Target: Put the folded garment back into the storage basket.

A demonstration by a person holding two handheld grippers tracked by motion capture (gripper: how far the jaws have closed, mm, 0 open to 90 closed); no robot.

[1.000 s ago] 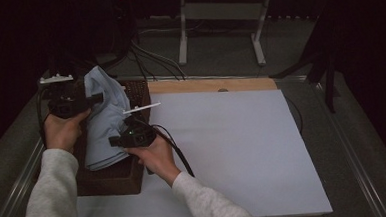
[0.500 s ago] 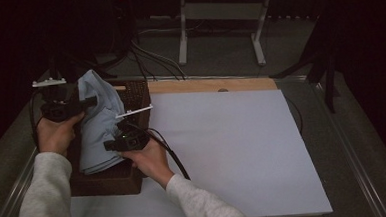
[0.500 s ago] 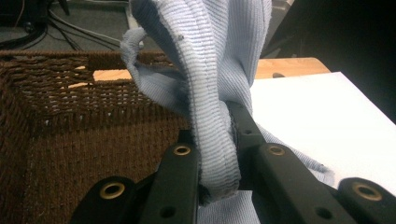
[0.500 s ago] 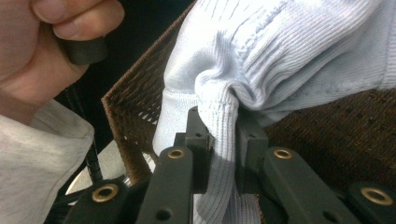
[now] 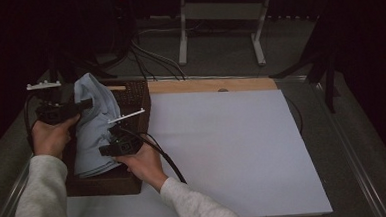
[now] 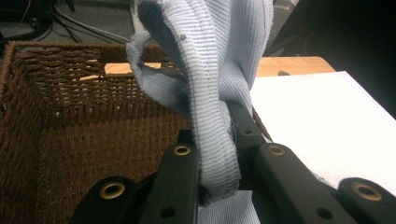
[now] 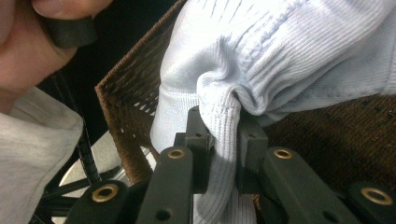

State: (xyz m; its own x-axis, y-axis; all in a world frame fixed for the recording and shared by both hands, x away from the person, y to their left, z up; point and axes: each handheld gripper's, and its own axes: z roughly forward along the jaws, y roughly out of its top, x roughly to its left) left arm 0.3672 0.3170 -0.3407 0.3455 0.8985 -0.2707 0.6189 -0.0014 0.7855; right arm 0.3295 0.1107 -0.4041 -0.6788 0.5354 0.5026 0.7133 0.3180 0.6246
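Garment (image 5: 94,126) half out of the wicker basket (image 5: 133,99) — both grippers clamped on it.

From above, we see it running long from the left gripper (image 5: 83,103) toward us. Our left gripper (image 6: 217,140) pinches a ribbed edge; our right gripper (image 7: 224,140) another fold. Lifting onto the counter (image 5: 223,147) is left, we judge.

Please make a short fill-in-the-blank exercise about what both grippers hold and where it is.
1. Both grippers are shut on the light blue ribbed knit ____.
2. The left gripper and right gripper hold it above the dark brown woven ____.
3. Right of that container lies a large flat ____ board.

Missing words: garment; basket; white
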